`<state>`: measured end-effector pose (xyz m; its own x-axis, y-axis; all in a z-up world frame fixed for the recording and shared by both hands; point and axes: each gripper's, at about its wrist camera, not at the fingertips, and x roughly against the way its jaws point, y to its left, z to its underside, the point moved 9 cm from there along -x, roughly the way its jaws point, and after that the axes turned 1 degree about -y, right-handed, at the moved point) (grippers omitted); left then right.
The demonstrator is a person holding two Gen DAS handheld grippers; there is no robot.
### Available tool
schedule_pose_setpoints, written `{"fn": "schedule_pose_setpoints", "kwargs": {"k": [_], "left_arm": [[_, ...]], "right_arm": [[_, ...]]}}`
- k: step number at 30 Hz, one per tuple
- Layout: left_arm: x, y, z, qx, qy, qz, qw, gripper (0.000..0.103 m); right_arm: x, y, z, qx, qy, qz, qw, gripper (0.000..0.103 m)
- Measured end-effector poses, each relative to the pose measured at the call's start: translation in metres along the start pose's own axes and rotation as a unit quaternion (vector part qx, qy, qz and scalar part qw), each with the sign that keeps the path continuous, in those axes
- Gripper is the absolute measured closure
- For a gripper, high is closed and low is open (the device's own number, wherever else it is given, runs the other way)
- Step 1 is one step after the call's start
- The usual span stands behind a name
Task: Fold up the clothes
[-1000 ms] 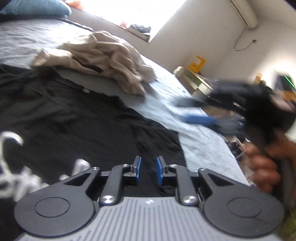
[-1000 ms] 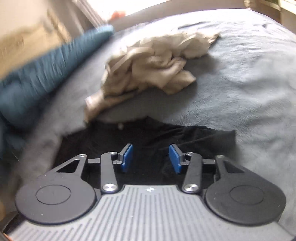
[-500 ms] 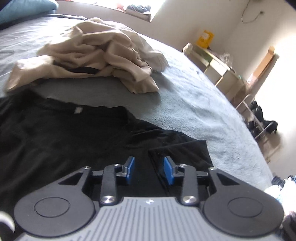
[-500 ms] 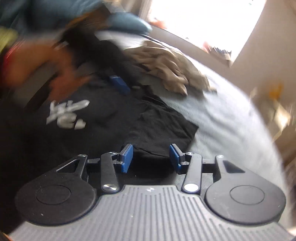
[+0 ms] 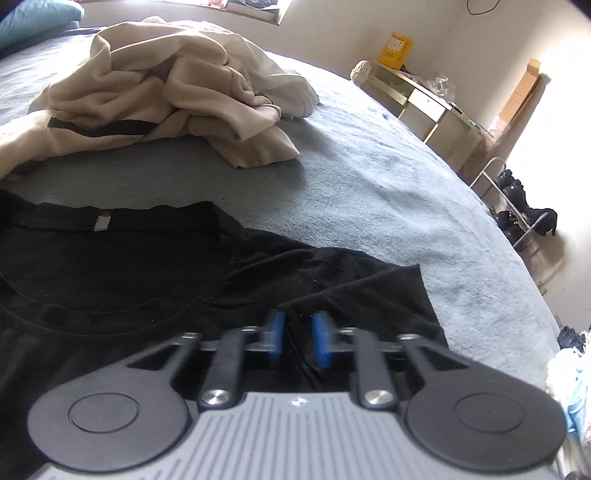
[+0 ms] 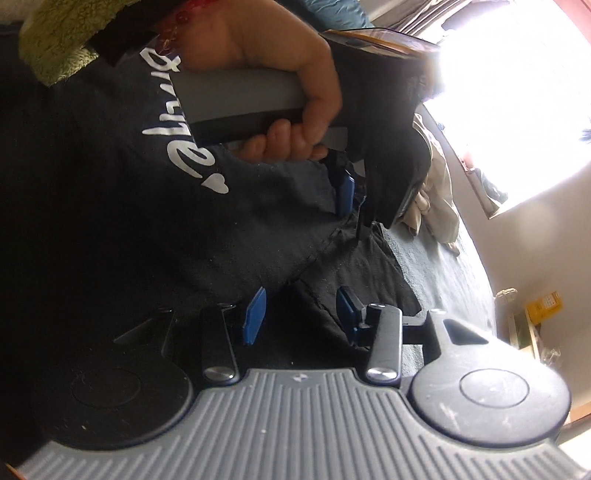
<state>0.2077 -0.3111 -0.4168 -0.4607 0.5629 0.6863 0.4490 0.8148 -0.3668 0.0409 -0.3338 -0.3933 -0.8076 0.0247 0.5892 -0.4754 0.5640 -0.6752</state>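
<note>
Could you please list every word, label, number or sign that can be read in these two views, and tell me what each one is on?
White cursive print with a small heart on the black T-shirt: sideways and partly hidden by the hand; the visible letters look like "ure", but the word cannot be read for sure.
Yellow box on the desk: a dark grid pattern, too small to read.
White neck tag inside the collar: no legible text.
Nothing else bears writing.

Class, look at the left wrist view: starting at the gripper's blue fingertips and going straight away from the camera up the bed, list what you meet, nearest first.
Left gripper → black T-shirt → bare blue-grey bed cover → crumpled beige garment → window ledge at the far wall.
</note>
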Motion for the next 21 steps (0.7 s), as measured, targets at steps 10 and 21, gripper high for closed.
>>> {"fn": "schedule_pose_setpoints", "kwargs": {"k": [10, 21], "left_arm": [[0.011, -0.01, -0.019, -0.019, -0.036, -0.001, 0.9992, 0.101], [0.001, 0.0, -0.022, -0.04, -0.031, -0.042, 0.9978, 0.101]], "right_arm": [[-0.012, -0.021, 0.004, -0.111, -0.006, -0.006, 0.994, 0.101], [-0.014, -0.025, -0.004, -0.239, -0.042, -0.061, 0.968, 0.101]]}}
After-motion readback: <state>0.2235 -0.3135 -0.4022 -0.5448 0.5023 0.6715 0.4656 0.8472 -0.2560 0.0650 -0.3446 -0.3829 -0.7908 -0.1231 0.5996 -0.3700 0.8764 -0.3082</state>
